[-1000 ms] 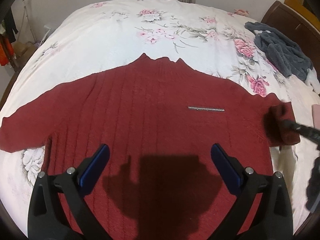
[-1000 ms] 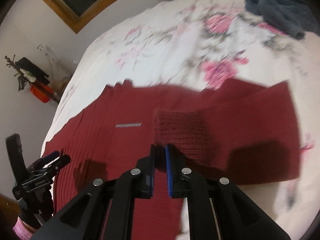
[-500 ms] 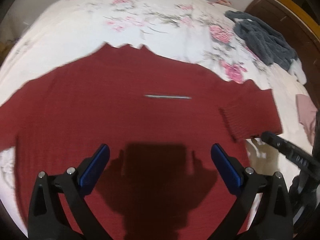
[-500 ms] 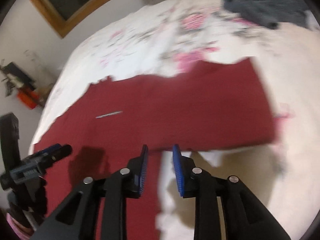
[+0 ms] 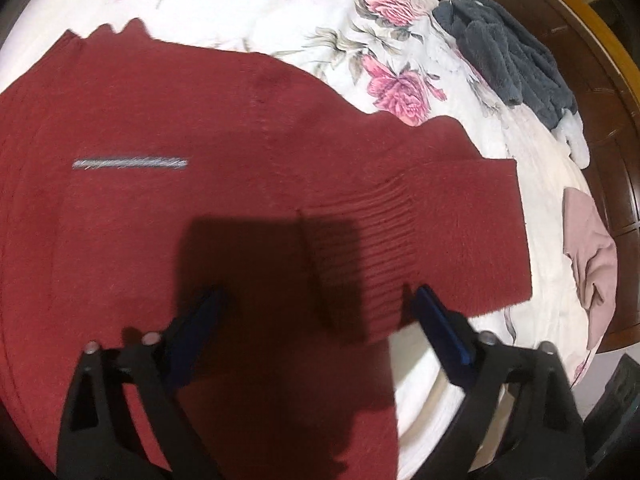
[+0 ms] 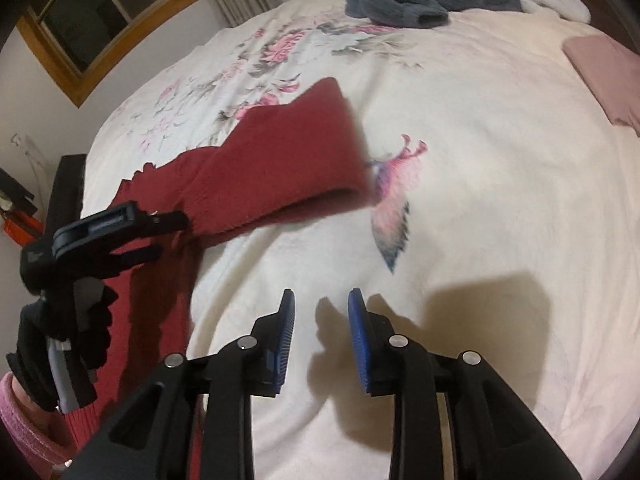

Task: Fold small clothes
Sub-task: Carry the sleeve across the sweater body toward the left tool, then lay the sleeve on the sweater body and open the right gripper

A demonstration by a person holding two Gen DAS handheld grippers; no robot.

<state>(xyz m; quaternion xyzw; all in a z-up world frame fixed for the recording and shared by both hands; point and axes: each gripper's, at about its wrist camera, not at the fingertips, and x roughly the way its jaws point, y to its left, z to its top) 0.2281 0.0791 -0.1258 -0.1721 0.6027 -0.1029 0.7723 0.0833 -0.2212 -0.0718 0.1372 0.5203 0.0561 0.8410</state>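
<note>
While the left gripper (image 5: 318, 322) gapes over the red sweater (image 5: 160, 208), only the right wrist view shows the right gripper (image 6: 321, 306) parted, empty, above bare bed (image 6: 500, 184).

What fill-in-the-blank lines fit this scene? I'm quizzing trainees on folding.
1. The sweater being folded is ___ in colour.
2. Its sleeve lies folded across the ___.
3. The right gripper holds ___.
4. The left gripper has its jaws ___.

Missing words: red; body; nothing; open

Left gripper (image 5: 316, 320) spread wide; right gripper (image 6: 321, 312) parted, both empty.
</note>
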